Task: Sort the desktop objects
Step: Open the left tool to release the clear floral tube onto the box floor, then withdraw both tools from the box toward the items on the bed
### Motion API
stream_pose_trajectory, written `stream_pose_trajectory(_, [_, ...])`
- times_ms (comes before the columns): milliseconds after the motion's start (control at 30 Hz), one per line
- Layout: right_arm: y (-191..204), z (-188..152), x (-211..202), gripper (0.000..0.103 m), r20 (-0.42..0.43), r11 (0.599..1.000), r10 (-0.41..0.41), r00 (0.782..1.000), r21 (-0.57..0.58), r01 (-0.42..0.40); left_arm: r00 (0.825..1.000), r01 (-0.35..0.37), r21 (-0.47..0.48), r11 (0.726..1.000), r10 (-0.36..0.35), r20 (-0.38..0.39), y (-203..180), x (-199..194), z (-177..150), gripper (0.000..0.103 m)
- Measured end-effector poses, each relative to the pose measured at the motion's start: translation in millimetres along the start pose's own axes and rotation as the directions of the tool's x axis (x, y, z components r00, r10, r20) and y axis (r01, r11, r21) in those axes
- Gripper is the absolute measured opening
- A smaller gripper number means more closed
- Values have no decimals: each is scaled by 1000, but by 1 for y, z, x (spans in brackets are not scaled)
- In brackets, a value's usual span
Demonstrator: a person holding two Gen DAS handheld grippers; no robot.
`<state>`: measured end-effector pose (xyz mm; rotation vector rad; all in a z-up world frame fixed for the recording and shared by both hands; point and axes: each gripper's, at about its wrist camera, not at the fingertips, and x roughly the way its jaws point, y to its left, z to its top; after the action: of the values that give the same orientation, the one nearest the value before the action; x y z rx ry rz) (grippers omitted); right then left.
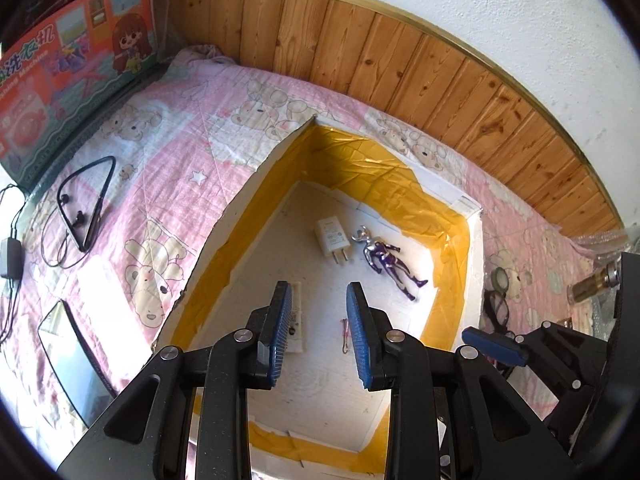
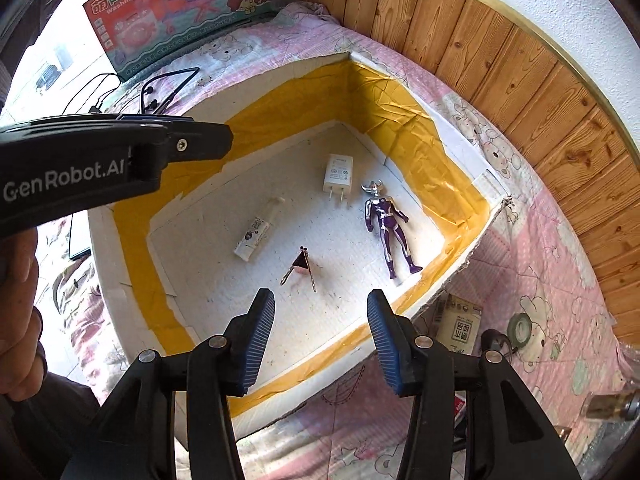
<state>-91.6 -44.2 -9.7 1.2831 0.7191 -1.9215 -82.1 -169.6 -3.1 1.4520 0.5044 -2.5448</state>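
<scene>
Foam box (image 2: 120,280) holding charger (image 2: 338,176), purple figure (image 2: 387,224), tube (image 2: 256,232), binder clip (image 2: 300,266); left gripper (image 1: 318,312) and right gripper (image 2: 320,320) both spread, empty.

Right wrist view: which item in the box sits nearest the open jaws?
The binder clip, the small dark clip with splayed wire handles, directly ahead of the right gripper; tube, charger and figure lie farther back.

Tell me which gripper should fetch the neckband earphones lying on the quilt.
Left, probably. The neckband earphones lie on the quilt left of the foam box, on the left gripper's side. The right gripper is open too, but hovers at the box's opposite edge.
</scene>
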Motion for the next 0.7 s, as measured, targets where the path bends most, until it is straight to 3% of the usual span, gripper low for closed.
stream_pose_trajectory(433, [12,-27,-34,51,84,1000,-14,996,-1,14,998,16,57,998,-20,60,-21,-32,-20,30])
stream_pose_trajectory(700, [7,-65,-58,52,237,996,-23,971,85,2,992,70,101,992,-79,95,-37,-54,-36,30])
